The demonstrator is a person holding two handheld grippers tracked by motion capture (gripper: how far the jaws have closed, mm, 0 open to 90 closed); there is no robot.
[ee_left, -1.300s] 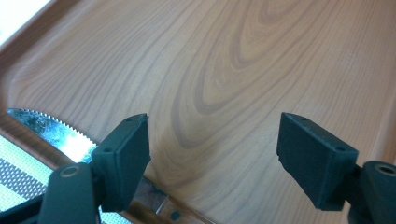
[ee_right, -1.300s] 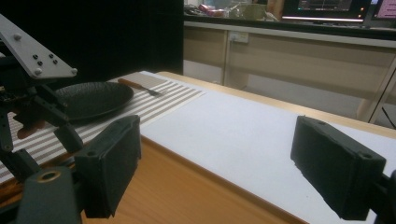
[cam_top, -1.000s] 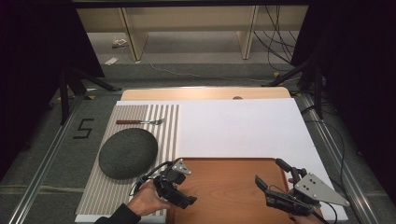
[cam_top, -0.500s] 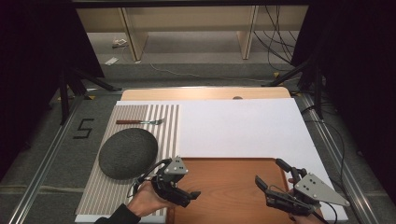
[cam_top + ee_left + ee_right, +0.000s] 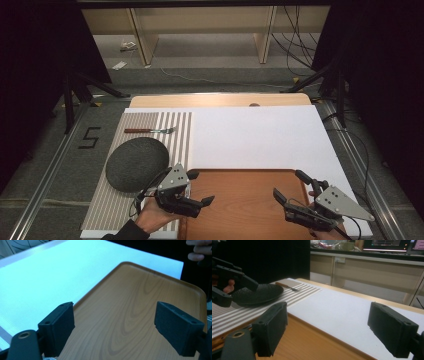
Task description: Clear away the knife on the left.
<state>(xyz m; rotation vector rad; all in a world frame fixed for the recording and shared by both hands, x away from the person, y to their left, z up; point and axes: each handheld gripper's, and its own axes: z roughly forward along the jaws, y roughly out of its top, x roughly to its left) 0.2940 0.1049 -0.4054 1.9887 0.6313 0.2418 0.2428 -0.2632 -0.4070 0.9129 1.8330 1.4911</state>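
A wooden tray (image 5: 240, 202) lies at the table's near edge on a white mat (image 5: 260, 135). My left gripper (image 5: 201, 187) hovers open over the tray's left edge, jaws pointing right across it; its own view has the tray (image 5: 130, 315) between the empty jaws of the left gripper (image 5: 117, 322). My right gripper (image 5: 287, 183) stands open over the tray's right part, pointing left and away. Between the jaws of the right gripper (image 5: 333, 325) lie the tray's rim (image 5: 312, 342) and the white mat (image 5: 342, 310).
A dark round plate (image 5: 137, 162) sits on a striped placemat (image 5: 175, 135) at the left, with a fork (image 5: 150, 130) beyond it. The right gripper view has the plate (image 5: 259, 293), the fork (image 5: 287, 286) and the left gripper (image 5: 229, 277) far off. Shelving stands past the table.
My left gripper has edged slightly forward and right over the tray's left edge. The right gripper has stayed almost still.
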